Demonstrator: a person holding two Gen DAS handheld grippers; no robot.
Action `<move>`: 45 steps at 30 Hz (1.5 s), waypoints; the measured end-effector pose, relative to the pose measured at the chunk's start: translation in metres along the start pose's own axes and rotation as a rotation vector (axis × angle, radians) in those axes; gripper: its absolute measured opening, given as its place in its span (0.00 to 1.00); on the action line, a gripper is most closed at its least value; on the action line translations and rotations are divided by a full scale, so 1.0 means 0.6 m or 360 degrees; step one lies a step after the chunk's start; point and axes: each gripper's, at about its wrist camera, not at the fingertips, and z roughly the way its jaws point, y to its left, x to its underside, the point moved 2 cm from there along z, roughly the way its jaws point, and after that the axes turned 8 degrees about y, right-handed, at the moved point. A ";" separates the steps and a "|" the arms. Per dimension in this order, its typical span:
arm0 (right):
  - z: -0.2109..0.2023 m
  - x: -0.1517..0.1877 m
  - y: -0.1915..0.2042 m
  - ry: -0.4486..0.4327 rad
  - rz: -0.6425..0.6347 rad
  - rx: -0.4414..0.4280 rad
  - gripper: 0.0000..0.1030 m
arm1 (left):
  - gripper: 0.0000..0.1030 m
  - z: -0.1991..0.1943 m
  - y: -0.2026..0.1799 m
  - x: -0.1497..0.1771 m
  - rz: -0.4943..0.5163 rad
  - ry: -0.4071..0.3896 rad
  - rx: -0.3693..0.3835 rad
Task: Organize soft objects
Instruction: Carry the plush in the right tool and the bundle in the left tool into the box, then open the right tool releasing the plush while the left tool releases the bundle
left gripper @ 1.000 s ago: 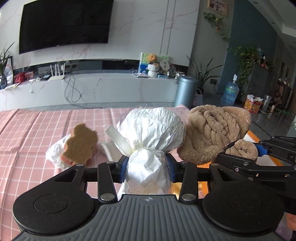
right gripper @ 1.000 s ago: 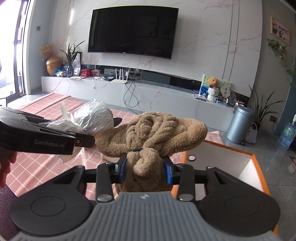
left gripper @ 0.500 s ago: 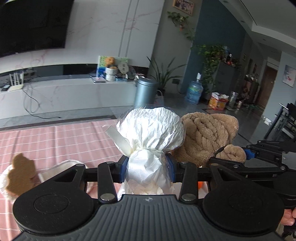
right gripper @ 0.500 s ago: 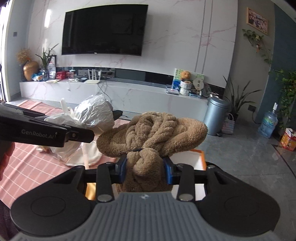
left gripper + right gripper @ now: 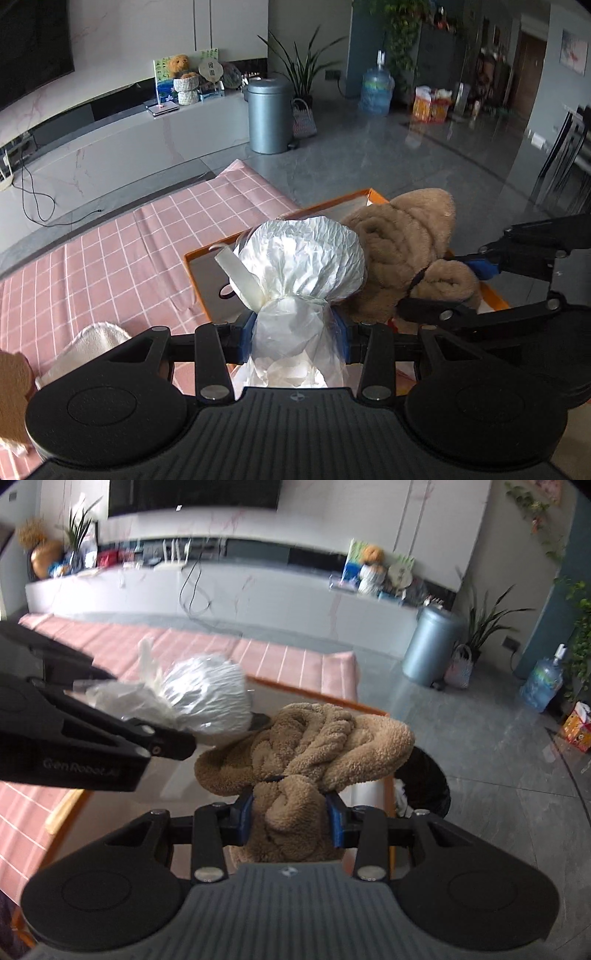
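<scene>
Above the orange-rimmed box (image 5: 334, 202), the left gripper (image 5: 297, 334) clamps a crinkled white plastic bundle (image 5: 301, 258), hiding the box floor. Beside it the right gripper (image 5: 290, 821) grips a tan fleece knot (image 5: 306, 738); only its blurred view shows a black bin (image 5: 424, 775).

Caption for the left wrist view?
Left tongs clamp a white plastic bag above an orange-rimmed box, beside a brown towel.

Left gripper (image 5: 297, 338) clamps white bag (image 5: 299, 258) above orange box (image 5: 195, 280).
</scene>
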 end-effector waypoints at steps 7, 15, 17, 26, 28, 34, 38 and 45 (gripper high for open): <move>0.064 -0.022 -0.004 0.0110 -0.0105 -0.0025 0.38 | 0.46 0.050 -0.036 -0.020 0.0198 0.0163 -0.0167; 0.108 -0.017 -0.018 0.0250 -0.0154 -0.0050 0.38 | 0.46 0.096 -0.047 -0.020 0.0301 0.0306 -0.0141; 0.111 -0.015 -0.016 0.0258 -0.0175 -0.0054 0.38 | 0.48 0.107 -0.048 -0.021 0.0313 0.0332 -0.0138; 0.119 -0.004 -0.005 0.0274 -0.0294 -0.0055 0.44 | 0.67 0.124 -0.046 -0.016 0.0389 0.0389 -0.0209; 0.119 -0.003 0.000 0.0280 -0.0331 -0.0054 0.45 | 0.73 0.125 -0.048 -0.017 0.0405 0.0388 -0.0227; 0.115 -0.003 0.006 0.0272 -0.0431 0.0014 0.61 | 0.82 0.121 -0.060 -0.012 0.0477 0.0400 -0.0289; 0.099 -0.003 0.002 0.0262 -0.0435 0.0032 0.68 | 0.90 0.112 -0.060 -0.017 0.0463 0.0383 -0.0320; 0.071 -0.007 -0.009 0.0234 -0.0413 0.0054 0.68 | 0.93 0.086 -0.051 -0.022 0.0410 0.0352 -0.0243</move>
